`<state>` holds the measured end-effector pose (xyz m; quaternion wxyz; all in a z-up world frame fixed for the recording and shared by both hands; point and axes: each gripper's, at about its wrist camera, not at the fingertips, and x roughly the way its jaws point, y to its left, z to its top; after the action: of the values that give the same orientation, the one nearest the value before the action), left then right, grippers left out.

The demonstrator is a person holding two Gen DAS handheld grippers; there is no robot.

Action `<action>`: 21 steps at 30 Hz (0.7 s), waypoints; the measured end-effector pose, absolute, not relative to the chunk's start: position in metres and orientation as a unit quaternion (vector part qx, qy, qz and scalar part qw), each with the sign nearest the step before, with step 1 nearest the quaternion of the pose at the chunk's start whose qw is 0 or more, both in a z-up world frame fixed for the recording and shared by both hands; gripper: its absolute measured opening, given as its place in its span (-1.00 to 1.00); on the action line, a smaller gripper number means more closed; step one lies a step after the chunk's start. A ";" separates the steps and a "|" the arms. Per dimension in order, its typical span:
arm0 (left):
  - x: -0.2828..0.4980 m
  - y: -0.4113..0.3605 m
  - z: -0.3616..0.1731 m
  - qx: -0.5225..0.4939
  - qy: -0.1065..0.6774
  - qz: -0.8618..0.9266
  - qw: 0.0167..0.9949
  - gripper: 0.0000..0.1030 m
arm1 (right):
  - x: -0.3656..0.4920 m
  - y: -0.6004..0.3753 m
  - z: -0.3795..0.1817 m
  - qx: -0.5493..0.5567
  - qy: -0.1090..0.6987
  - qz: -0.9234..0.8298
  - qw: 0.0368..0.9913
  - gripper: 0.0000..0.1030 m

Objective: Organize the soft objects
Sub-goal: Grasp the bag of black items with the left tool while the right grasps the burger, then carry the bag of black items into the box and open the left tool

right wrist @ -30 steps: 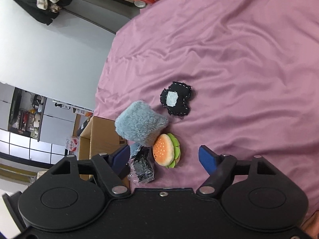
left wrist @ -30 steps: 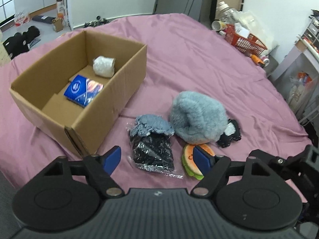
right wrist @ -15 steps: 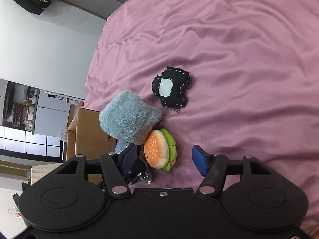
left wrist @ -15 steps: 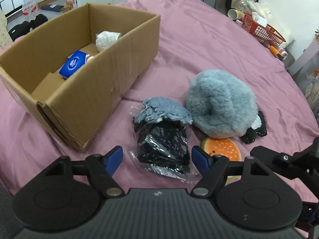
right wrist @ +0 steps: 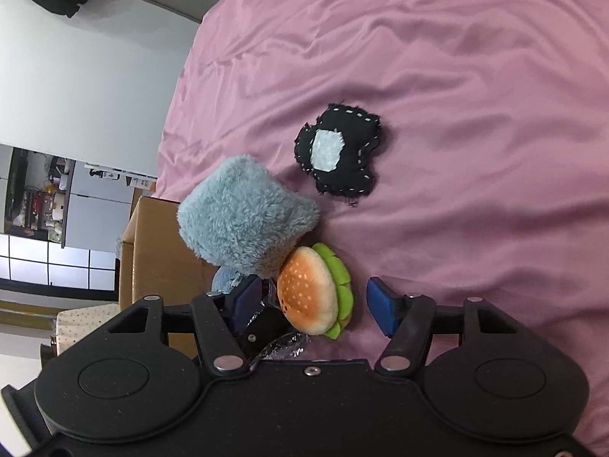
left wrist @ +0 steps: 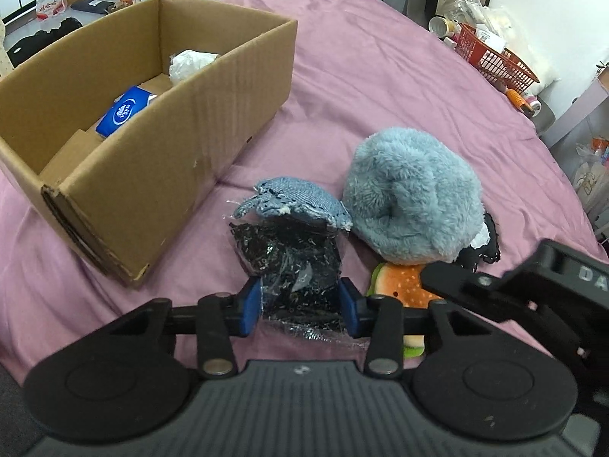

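Your left gripper is closing, its blue pads now pressing the crinkly black plastic-wrapped bundle on the purple sheet. A second ago that bundle lay loose between wider jaws. Your right gripper stands open around the plush hamburger toy.

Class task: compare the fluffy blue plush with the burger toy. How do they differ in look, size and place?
The blue plush is one shaggy grey-blue colour; the burger toy has an orange speckled bun and green edge. The blue plush is clearly bigger. The burger toy lies between the right tool's fingers; the blue plush lies beyond them. Both rest on the pink sheet, touching.
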<state>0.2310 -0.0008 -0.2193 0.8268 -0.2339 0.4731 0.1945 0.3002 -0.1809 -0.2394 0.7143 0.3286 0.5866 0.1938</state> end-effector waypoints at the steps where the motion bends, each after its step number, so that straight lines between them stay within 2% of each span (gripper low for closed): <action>1: 0.231 0.000 -0.219 -0.235 0.475 0.192 0.826 -0.19 | 0.301 -0.179 -0.241 0.325 0.588 0.193 0.715 0.18; 3: 0.232 0.002 -0.216 -0.236 0.479 0.184 0.825 -0.20 | 0.301 -0.175 -0.242 0.320 0.588 0.195 0.717 0.09; 6: 0.232 0.002 -0.213 -0.228 0.489 0.169 0.825 -0.20 | 0.301 -0.171 -0.242 0.309 0.593 0.199 0.717 -0.38; 8: 0.231 0.001 -0.209 -0.220 0.491 0.167 0.826 -0.20 | 0.299 -0.171 -0.240 0.304 0.591 0.201 0.720 -0.50; 10: 0.230 -0.001 -0.205 -0.213 0.491 0.163 0.829 -0.20 | 0.295 -0.172 -0.234 0.296 0.581 0.198 0.732 -0.55; 21: 0.208 -0.011 -0.171 -0.184 0.470 0.137 0.853 -0.20 | 0.271 -0.186 -0.204 0.300 0.545 0.201 0.756 -0.55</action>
<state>0.2081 -0.0110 -0.1713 0.8525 -0.1837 0.4696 0.1374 0.2708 -0.1862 -0.2036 0.7562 0.3003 0.5454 0.2011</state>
